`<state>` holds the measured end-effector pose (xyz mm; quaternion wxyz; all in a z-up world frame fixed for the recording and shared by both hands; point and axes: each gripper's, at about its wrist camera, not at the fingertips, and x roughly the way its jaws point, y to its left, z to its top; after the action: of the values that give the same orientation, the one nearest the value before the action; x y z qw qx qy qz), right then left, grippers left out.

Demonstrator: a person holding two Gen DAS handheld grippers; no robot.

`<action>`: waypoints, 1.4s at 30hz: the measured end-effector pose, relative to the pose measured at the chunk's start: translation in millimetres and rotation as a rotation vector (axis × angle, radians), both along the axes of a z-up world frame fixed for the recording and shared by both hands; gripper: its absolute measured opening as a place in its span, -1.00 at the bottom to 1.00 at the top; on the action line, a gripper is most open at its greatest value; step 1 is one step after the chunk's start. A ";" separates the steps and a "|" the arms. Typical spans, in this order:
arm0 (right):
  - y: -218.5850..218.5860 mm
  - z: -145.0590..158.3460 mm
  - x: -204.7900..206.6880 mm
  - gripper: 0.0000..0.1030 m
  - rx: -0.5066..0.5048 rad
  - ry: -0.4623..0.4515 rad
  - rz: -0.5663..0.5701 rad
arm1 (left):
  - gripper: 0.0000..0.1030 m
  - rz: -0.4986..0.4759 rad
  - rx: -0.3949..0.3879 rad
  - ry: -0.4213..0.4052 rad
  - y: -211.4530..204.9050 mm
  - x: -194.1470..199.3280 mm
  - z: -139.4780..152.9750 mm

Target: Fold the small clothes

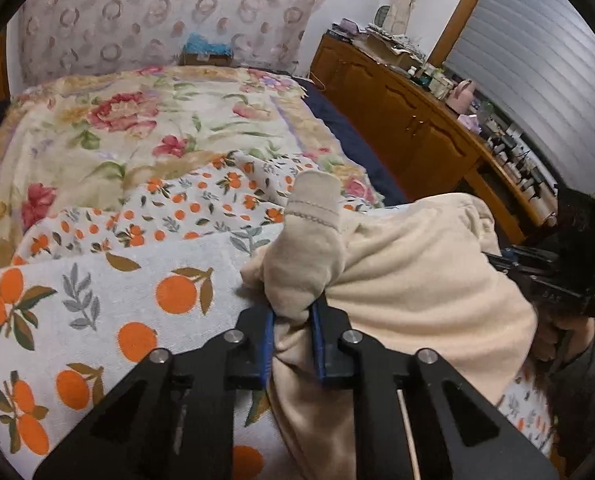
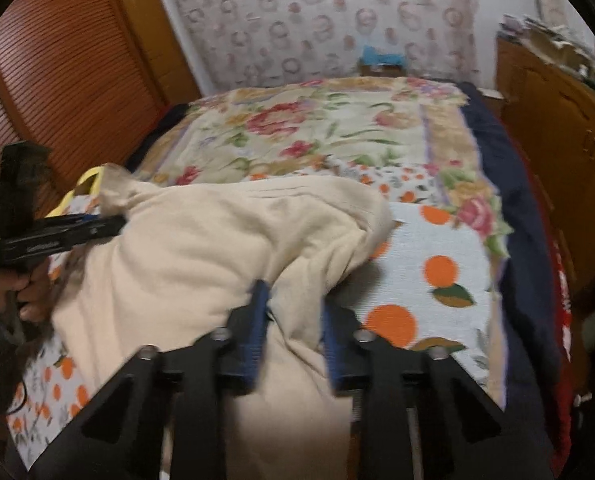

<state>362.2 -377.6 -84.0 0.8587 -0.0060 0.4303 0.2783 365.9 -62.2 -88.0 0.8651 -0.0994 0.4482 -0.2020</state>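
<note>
A cream fleece garment (image 1: 417, 272) lies bunched on an orange-print cloth (image 1: 97, 300) spread over the bed. In the left wrist view my left gripper (image 1: 294, 316) is shut on a folded end of the garment, which sticks up past the blue pads (image 1: 268, 332). In the right wrist view my right gripper (image 2: 293, 320) pinches another thick fold of the same garment (image 2: 201, 248) between its blue pads (image 2: 257, 320). Each view also shows the other tool held in a hand, the right gripper (image 1: 537, 272) and the left gripper (image 2: 57, 236), at the garment's far side.
A floral blanket (image 1: 137, 120) covers the bed beyond the orange-print cloth (image 2: 437, 288). A wooden dresser (image 1: 397, 120) with cluttered top runs along the right. A louvred wooden door (image 2: 57, 60) stands on the left. A yellow item (image 2: 85, 184) peeks out behind the garment.
</note>
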 end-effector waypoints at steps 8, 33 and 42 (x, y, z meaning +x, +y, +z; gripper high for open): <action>10.3 38.8 -33.1 -0.84 0.021 -0.137 0.023 | -0.83 -0.012 -0.062 -0.129 8.0 -43.6 49.8; 263.4 108.6 -60.8 -0.85 0.085 -0.330 0.438 | -0.84 0.459 0.006 -0.333 227.5 -221.6 74.2; 407.0 78.5 -38.4 -0.85 -0.027 -0.341 0.626 | -0.84 0.651 0.021 -0.245 288.0 -236.4 17.3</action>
<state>323.9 29.4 -5.5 0.7912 -0.1954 0.2618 0.5170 129.5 225.8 -70.7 0.9326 -0.2032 0.2877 0.0786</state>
